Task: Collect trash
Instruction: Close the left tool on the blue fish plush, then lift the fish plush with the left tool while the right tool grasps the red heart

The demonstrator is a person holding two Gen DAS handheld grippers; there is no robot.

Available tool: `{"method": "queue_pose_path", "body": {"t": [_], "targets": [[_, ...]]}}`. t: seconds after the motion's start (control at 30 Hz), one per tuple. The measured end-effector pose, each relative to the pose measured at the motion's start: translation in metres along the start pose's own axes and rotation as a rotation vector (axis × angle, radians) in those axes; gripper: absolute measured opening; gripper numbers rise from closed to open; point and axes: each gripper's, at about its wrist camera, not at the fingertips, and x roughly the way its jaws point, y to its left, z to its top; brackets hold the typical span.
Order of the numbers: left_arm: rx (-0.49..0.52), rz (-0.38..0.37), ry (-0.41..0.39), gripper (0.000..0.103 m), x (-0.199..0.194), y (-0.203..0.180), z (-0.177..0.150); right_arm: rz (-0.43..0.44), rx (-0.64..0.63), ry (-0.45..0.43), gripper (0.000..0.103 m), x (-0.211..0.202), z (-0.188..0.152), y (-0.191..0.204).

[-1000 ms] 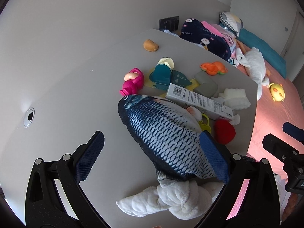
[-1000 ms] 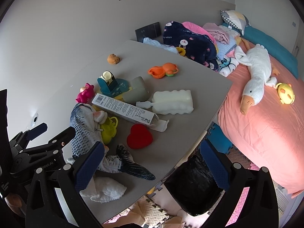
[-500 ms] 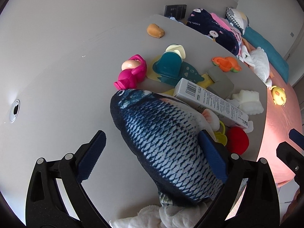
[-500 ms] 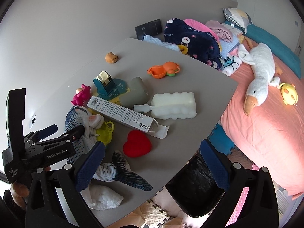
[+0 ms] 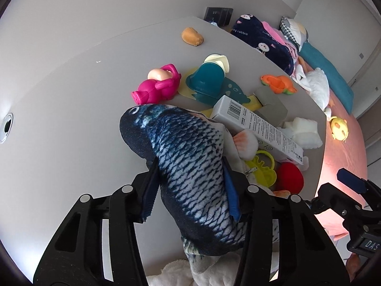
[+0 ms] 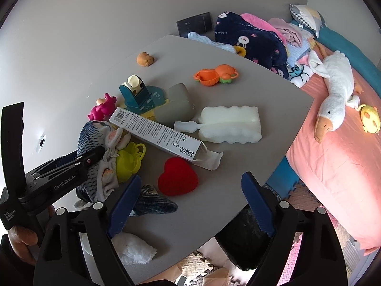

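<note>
Heads up, your left gripper (image 5: 190,190) is closing right now with the plush fish (image 5: 190,162) between its jaws, and the pads already dent the fabric on both sides, so it's pinching the body about midway. That fish lies at the near-left part of the surface (image 6: 250,90), around 9 o'clock from the red heart (image 6: 177,176). Trouble is, it's soft and long: grab it mid-body and the tail (image 6: 152,202) will probably droop and drag. It looks like the yellow ring toy (image 6: 128,164) is touching the fish's belly side, so lifting could hook it along or flick it off the edge.

Also, is a plush fish even trash? My guess is the white wad (image 6: 133,250) at the near edge and the opened carton (image 6: 157,135) at 12 o'clock from the heart are the real targets. The carton rests against the fish, so pulling the fish may shove it.

Your right gripper (image 6: 188,207) is narrowing too, but nothing sits between its jaws; it hangs spread over the surface's near edge. The black bin bag (image 6: 240,236) sits below at 5 o'clock, partly hidden, so a careless drop could miss onto the floor mats (image 6: 197,262).
</note>
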Motion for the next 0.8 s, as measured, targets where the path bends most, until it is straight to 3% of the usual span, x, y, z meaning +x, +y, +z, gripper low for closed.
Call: {"method": "queue_pose_path", "body": {"t": [0.17, 0.4, 0.53, 0.8], "targets": [[-0.008, -0.042, -0.071, 0.038, -0.015, 0.004, -0.001, 0.019, -0.001, 0.011, 0.085, 0.004, -0.001, 0.001], [-0.007, -0.010, -0.181, 0.036, -0.054, 0.020, 0.003, 0.027, 0.002, 0.008, 0.085, 0.005, -0.002, 0.001], [-0.019, 0.026, -0.217, 0.036, -0.073, 0.032, 0.004, 0.028, 0.001, 0.049, 0.066, 0.022, -0.005, 0.002], [-0.066, 0.061, -0.273, 0.037, -0.103, 0.052, 0.001, 0.016, -0.039, 0.064, 0.058, 0.041, -0.004, 0.011]]}}
